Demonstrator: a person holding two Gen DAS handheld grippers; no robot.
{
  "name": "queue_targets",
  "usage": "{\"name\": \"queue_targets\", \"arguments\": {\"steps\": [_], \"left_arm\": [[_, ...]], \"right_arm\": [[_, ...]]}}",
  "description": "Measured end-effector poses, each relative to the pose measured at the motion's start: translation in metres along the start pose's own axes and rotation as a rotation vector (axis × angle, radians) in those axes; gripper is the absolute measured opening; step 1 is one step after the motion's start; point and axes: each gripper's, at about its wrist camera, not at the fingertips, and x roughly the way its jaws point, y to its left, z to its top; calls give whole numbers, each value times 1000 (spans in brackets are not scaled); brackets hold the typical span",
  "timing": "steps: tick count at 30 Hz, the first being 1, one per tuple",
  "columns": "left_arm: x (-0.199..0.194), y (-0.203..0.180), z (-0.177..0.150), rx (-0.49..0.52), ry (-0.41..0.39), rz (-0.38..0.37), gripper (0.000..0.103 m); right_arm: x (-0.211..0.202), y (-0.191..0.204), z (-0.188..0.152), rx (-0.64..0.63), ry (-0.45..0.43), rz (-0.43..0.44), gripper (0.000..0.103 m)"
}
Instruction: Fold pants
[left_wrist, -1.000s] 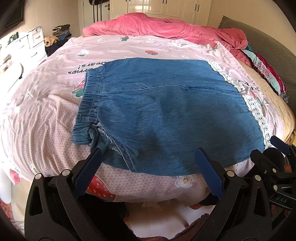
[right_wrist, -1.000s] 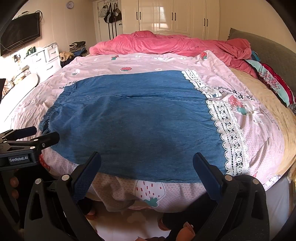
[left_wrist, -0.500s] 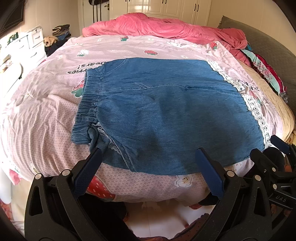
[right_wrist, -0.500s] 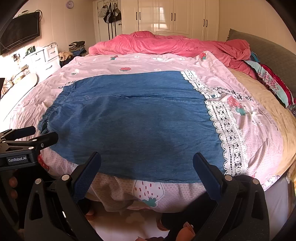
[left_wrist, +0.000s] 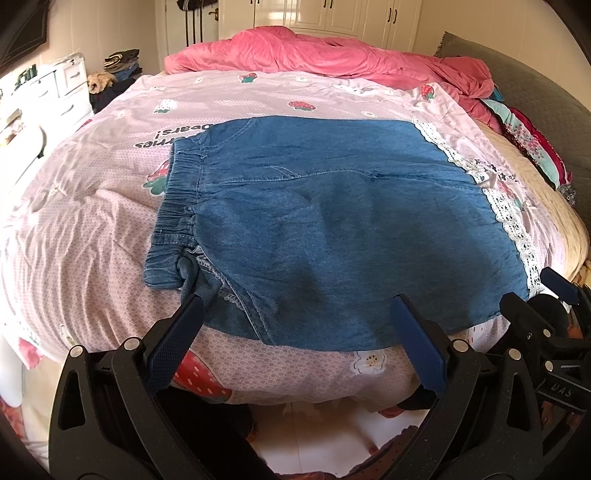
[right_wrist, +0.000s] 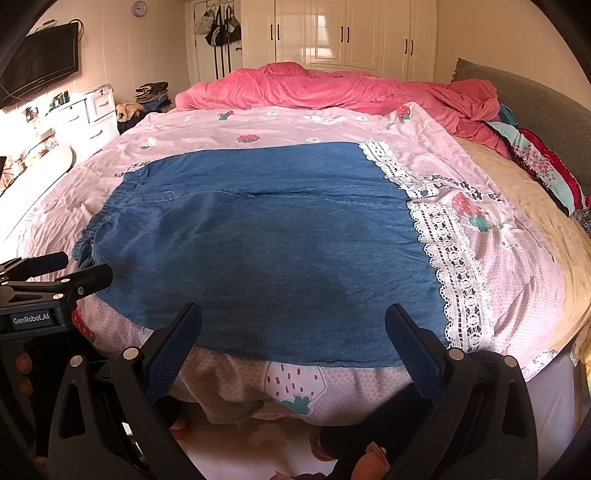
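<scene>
Blue denim pants (left_wrist: 332, 229) lie flat on a pink strawberry-print bed cover (left_wrist: 92, 229), elastic waistband at the left, white lace hem at the right (right_wrist: 454, 273). The pants also fill the middle of the right wrist view (right_wrist: 266, 243). My left gripper (left_wrist: 295, 321) is open and empty, just off the pants' near edge by the waistband corner. My right gripper (right_wrist: 293, 325) is open and empty at the near edge toward the lace hem. Each gripper shows at the side of the other's view.
A rumpled pink duvet (right_wrist: 332, 88) lies at the far end of the bed. Patterned pillows (right_wrist: 546, 166) and a grey headboard (right_wrist: 546, 107) are at the right. White drawers (right_wrist: 88, 118) stand at the left, wardrobes behind. The floor (left_wrist: 314, 432) shows below the bed edge.
</scene>
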Motion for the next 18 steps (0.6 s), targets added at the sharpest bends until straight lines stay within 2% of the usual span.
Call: {"name": "queue_targets", "arguments": {"steps": [15, 18], "left_arm": [[9, 13, 9, -29, 0, 5, 94], [13, 18, 14, -34, 2, 13, 94]], "right_arm": [[16, -1, 22, -17, -4, 3, 99], [24, 1, 28, -26, 18, 22, 99]]}}
